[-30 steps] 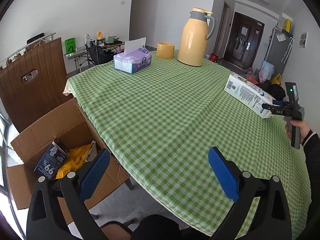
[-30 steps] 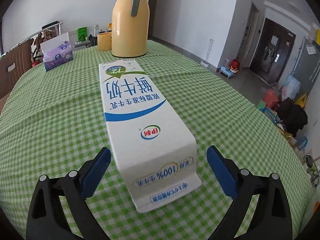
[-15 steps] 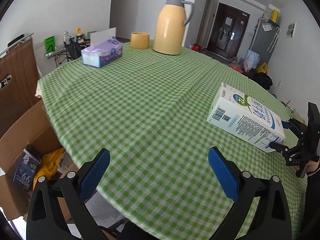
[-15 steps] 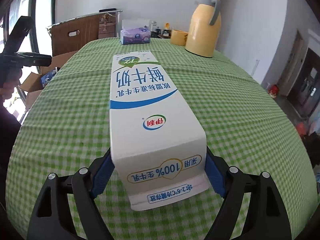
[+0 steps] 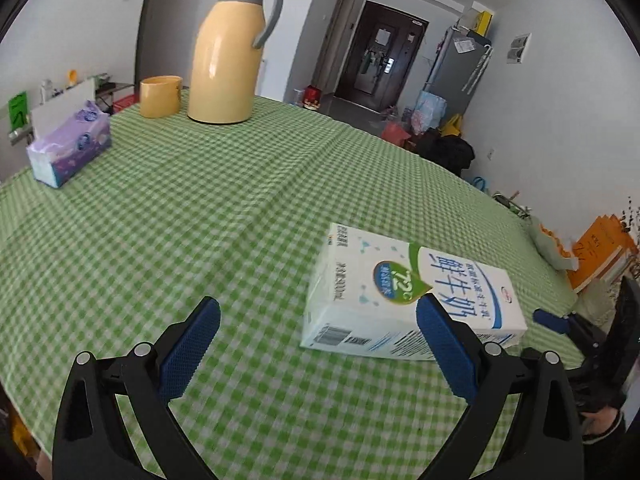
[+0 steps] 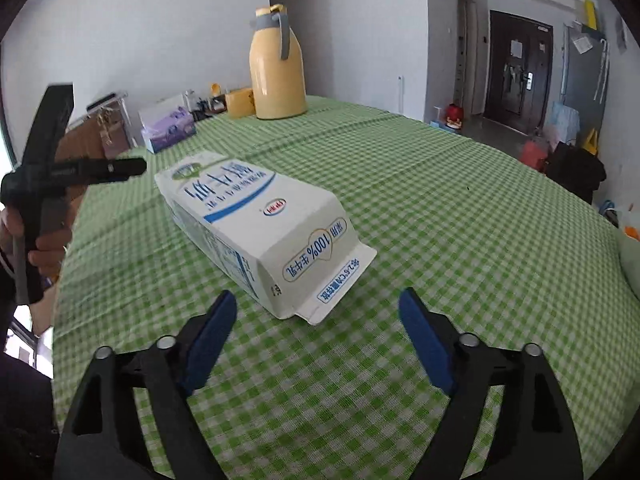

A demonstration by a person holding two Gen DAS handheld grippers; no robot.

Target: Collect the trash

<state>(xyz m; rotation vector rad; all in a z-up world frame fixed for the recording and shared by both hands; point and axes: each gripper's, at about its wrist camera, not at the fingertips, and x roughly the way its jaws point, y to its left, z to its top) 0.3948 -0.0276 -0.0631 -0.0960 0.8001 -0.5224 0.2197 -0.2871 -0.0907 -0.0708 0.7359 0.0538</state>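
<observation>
My right claw (image 6: pixel 316 320) stands open, its blue pads (image 6: pixel 210 338) apart over the green checked tablecloth (image 6: pixel 460 220), and nothing sits between them. Its jaws have just been closing, yet the milk carton (image 6: pixel 256 224) lies just ahead of the fingertips, clear of both pads, so I grip nothing. The carton lies on its side on the cloth, folded top end towards my right claw, slanting away to the left. Seen from my left claw (image 5: pixel 316 340), the same carton (image 5: pixel 400 300) rests flat on the cloth (image 5: pixel 200 220), just beyond and partly behind my left claw's right pad (image 5: pixel 444 344). The pictures do not show them touching. My left claw is wide open too, with only bare cloth between its pads.

Past the carton's far end, in the right view, my left hand (image 6: pixel 44 248) holds its black claw up near the table's left edge. On the carton's near-right side in the left view, my right hand (image 5: pixel 604 420) shows at the frame's edge, behind its own claw.

Well beyond the carton, near the table's far edge, stands a tall yellow jug (image 5: pixel 228 52) with a grey handle. A yellow cup (image 5: pixel 160 96) stands just left of it. A purple tissue box (image 5: pixel 70 148) lies further left of the carton, near the table's edge
</observation>
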